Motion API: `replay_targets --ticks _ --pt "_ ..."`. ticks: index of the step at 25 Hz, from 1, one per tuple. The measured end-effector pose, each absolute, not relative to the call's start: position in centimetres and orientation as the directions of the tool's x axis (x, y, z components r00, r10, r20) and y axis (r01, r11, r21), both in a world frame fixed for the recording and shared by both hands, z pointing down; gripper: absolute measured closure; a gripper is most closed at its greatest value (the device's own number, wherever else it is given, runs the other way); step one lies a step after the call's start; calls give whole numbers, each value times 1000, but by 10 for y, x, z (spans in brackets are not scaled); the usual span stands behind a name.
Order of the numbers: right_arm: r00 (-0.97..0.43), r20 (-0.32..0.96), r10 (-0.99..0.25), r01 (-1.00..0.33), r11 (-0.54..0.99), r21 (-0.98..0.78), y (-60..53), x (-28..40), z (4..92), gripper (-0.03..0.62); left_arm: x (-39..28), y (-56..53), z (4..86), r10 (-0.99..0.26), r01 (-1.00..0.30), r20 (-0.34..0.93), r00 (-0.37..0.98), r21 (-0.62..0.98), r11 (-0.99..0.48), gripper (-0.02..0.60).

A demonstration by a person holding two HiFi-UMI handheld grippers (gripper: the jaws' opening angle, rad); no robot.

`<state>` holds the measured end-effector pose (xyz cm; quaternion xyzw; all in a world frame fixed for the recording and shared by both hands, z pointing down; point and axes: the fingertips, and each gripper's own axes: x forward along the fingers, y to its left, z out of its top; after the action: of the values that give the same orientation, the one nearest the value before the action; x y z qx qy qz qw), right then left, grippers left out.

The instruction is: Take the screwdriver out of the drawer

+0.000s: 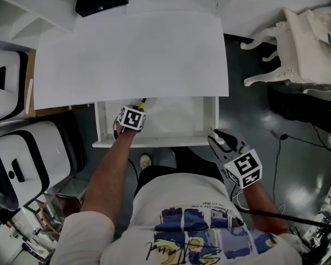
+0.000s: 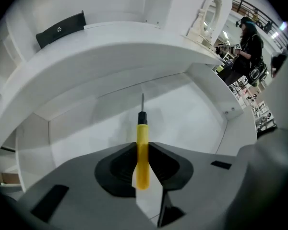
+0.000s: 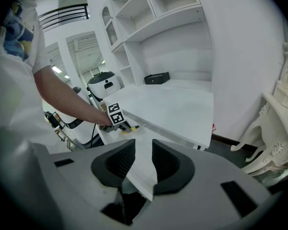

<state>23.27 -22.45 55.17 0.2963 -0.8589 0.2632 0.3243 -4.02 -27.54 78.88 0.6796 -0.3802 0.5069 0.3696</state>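
Drawer (image 1: pixel 154 142) is out from under the white desk (image 1: pixel 132 54), and the left claw (image 2: pixel 143 146) is right down in it, pointing steeply down. And there's the grab: the jaws are pinched onto the yellow handle of the screwdriver (image 2: pixel 142 133). The handle is clamped between the two dark pads, and the black collar and thin metal shaft stick out ahead toward the drawer's back wall. So the tool is caught but not out, still inside the drawer at its left rear, just under the desk's front edge.

Over on the other side, the right claw (image 3: pixel 143 147) sits at the drawer's front right corner. Its jaws stand fairly wide with that white front edge running between them. From this angle it looks more like resting there than squeezing, though the contact is hard to read.

So the step in hand is the pick itself, with the grip made and the lift to come. The next move, as I judge it, needs a steady squeeze on that slim handle. Then the tool should come up and back toward the person, keeping the shaft clear of the desk's overhang and the drawer's front wall.
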Motion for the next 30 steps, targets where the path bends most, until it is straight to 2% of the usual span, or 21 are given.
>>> replay_targets --ticks 9,17,22,30 --pt "-661 678 -321 -622 740 -256 -221 195 543 471 -35 -244 749 -105 -852 942 319 236 -467 497" --pt "-695 653 -300 -569 785 -245 -206 150 537 476 -51 -208 703 -123 -826 901 415 317 -467 499" --pt "-707 638 -304 -553 801 -230 -191 120 528 490 -67 -182 658 -201 -814 856 476 341 -470 499" --pt "-707 626 -330 -548 815 -190 -160 70 515 548 -92 -139 576 -400 -806 716 572 399 -437 499"
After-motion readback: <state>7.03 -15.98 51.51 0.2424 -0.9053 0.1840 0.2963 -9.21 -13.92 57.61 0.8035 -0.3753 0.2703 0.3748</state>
